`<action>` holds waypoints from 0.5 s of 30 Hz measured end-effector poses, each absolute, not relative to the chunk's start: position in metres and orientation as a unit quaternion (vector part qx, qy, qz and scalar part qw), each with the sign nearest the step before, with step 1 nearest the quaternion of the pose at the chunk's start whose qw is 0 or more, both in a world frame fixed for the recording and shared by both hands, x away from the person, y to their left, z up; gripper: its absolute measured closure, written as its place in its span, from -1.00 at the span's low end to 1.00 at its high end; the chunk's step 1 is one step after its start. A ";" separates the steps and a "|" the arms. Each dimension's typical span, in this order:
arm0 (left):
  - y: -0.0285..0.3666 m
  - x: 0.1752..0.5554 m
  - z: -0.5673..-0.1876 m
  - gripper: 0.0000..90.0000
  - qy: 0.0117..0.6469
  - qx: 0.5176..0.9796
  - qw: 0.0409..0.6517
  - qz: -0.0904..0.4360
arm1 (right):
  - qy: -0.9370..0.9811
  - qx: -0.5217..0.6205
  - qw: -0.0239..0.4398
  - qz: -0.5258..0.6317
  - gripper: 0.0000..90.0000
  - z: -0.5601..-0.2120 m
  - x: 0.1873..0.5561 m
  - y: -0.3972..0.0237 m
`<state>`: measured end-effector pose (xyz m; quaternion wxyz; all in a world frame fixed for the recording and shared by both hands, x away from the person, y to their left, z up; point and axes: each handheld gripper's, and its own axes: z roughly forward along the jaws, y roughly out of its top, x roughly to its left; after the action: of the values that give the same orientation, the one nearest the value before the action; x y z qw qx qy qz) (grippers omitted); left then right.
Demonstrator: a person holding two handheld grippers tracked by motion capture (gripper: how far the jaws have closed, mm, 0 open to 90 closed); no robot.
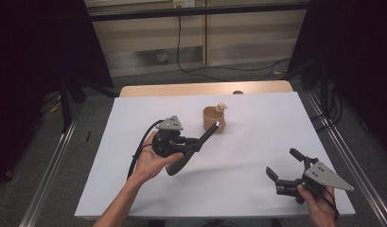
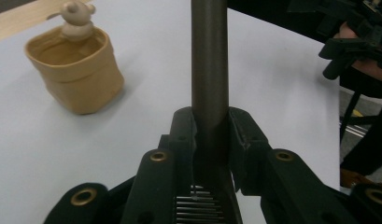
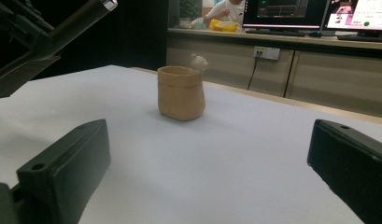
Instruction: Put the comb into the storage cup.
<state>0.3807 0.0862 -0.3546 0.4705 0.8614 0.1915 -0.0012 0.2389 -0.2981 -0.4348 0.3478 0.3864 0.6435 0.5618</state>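
The fingers of the left gripper are clamped on a dark, smooth cylindrical rod, its lower end seated between the pads so that the shaft runs straight out along the gripper's axis; held that way, its free end can be steered like a pointer, and in the high view that end lies just at the near rim of the tan pouch, toward two o'clock from the left hand. Whether the rod's end touches the rim or merely hovers by it cannot be told. The pouch stands upright near the middle of the desk, a soft, matte, rounded container with a rolled-over cuff at the top and a small pale figure perched on its far edge; its mouth faces up, which would suit it to take the rod from above. The fingers of the right gripper stand wide apart with nothing between them, parked low at the five o'clock corner of the desk, well apart from the pouch and probably kept out of the way. The desk top is a flat, pale grey-white sheet.
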 end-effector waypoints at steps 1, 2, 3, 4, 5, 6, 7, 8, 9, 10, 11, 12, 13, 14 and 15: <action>0.085 0.380 -0.355 0.62 0.188 0.864 0.468 -0.004 | 0.645 0.384 0.346 0.563 -1.00 -0.435 0.239 -0.297; 0.084 0.380 -0.355 0.62 0.189 0.865 0.465 0.000 | 0.646 0.385 0.344 0.563 -1.00 -0.434 0.239 -0.296; 0.083 0.380 -0.355 0.62 0.191 0.865 0.464 -0.002 | 0.645 0.385 0.340 0.565 -1.00 -0.434 0.239 -0.295; 0.082 0.380 -0.355 0.62 0.188 0.866 0.463 -0.004 | 0.647 0.386 0.333 0.568 -1.00 -0.434 0.239 -0.293; 0.082 0.379 -0.355 0.62 0.186 0.867 0.462 -0.004 | 0.648 0.383 0.329 0.570 -1.00 -0.434 0.239 -0.292; 0.081 0.379 -0.356 0.62 0.183 0.869 0.460 -0.009 | 0.650 0.382 0.325 0.571 -1.00 -0.434 0.239 -0.290; 0.080 0.379 -0.356 0.62 0.181 0.870 0.458 -0.009 | 0.652 0.381 0.318 0.574 -1.00 -0.433 0.240 -0.289; 0.079 0.378 -0.356 0.62 0.178 0.872 0.456 -0.011 | 0.656 0.379 0.308 0.576 -1.00 -0.432 0.240 -0.287; 0.078 0.378 -0.356 0.62 0.176 0.872 0.456 -0.014 | 0.660 0.378 0.299 0.576 -1.00 -0.432 0.240 -0.285; 0.078 0.377 -0.356 0.62 0.171 0.873 0.456 -0.019 | 0.667 0.371 0.294 0.575 -1.00 -0.432 0.240 -0.284; 0.077 0.376 -0.357 0.62 0.166 0.875 0.455 -0.023 | 0.674 0.365 0.293 0.572 -1.00 -0.432 0.239 -0.282; 0.076 0.376 -0.357 0.62 0.166 0.875 0.454 -0.023 | 0.677 0.361 0.289 0.573 -0.97 -0.432 0.238 -0.281; 0.075 0.375 -0.358 0.62 0.165 0.876 0.452 -0.027 | 0.680 0.357 0.284 0.575 -0.94 -0.432 0.238 -0.280; 0.075 0.375 -0.358 0.62 0.164 0.878 0.450 -0.028 | 0.680 0.355 0.280 0.577 -0.93 -0.431 0.237 -0.278; 0.074 0.375 -0.359 0.62 0.164 0.879 0.447 -0.030 | 0.681 0.354 0.278 0.578 -0.93 -0.429 0.238 -0.278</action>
<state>0.3754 0.0739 -0.3589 0.4466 0.8792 0.1635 -0.0303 0.2375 -0.2775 -0.4293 0.2780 0.3535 0.6809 0.5780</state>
